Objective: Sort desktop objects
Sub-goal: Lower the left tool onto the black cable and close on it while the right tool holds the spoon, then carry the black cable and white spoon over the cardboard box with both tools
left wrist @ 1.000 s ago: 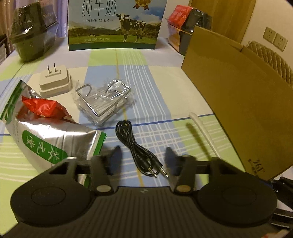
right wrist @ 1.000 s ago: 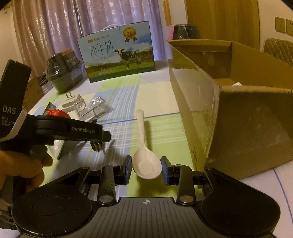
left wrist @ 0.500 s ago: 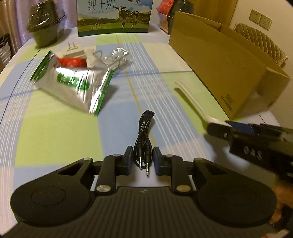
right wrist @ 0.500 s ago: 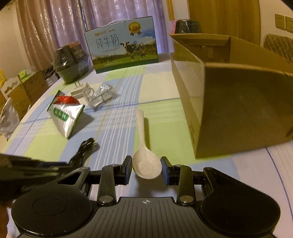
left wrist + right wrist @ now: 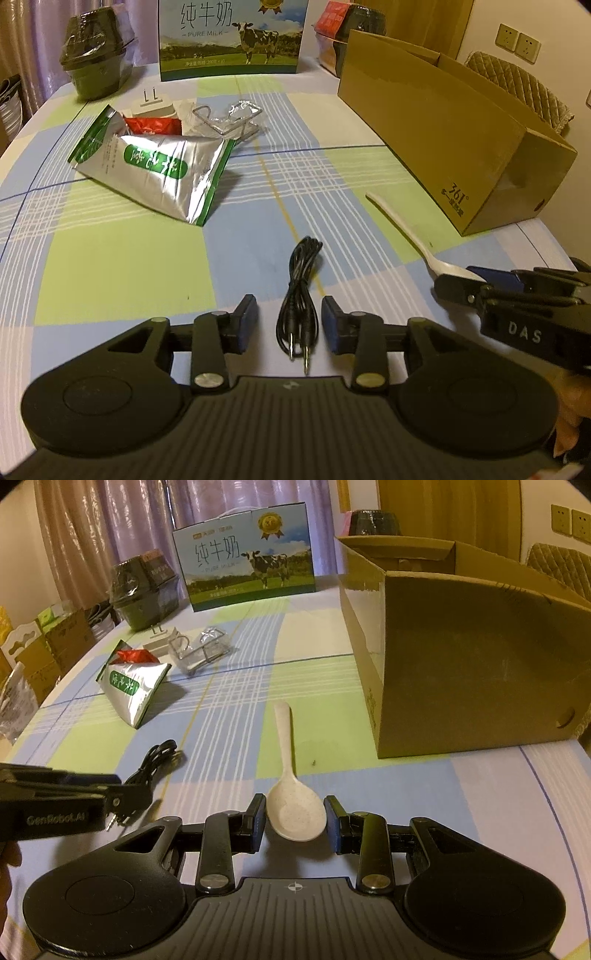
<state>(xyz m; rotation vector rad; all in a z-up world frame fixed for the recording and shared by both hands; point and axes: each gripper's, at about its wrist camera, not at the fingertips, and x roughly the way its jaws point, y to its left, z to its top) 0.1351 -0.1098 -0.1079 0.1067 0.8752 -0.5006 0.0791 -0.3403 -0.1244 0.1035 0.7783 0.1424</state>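
Right now both claws sit low over the checked tabletop (image 5: 118, 258), each straddling its own item. The left claw (image 5: 289, 322) has its jaws apart, with the black audio cable (image 5: 301, 288) lying between them; the cable's two metal plugs point back toward the camera and neither pad touches it. The right claw (image 5: 295, 821) is likewise spread, its blue pads just beside the bowl of a pale speckled spoon (image 5: 290, 790), with a sliver of gap on either side. The spoon lies flat, handle pointing away toward the far end of the tabletop.

To the right of the spoon stands an open cardboard box (image 5: 461, 672), its near wall close to the handle but not touching. Further back on the left lies a silver-and-green foil pouch (image 5: 159, 166), with a red wrapper (image 5: 153, 125) tucked behind it. Beside those rest a white plug adapter (image 5: 153, 107) and a wire rack in clear plastic (image 5: 229, 118). A milk carton printed with a cow (image 5: 247, 557) stands upright at the far edge, and a dark wrapped container (image 5: 96, 62) sits to its left.

From the right wrist view, the left claw's arm reaches in from the left edge, over the cable.
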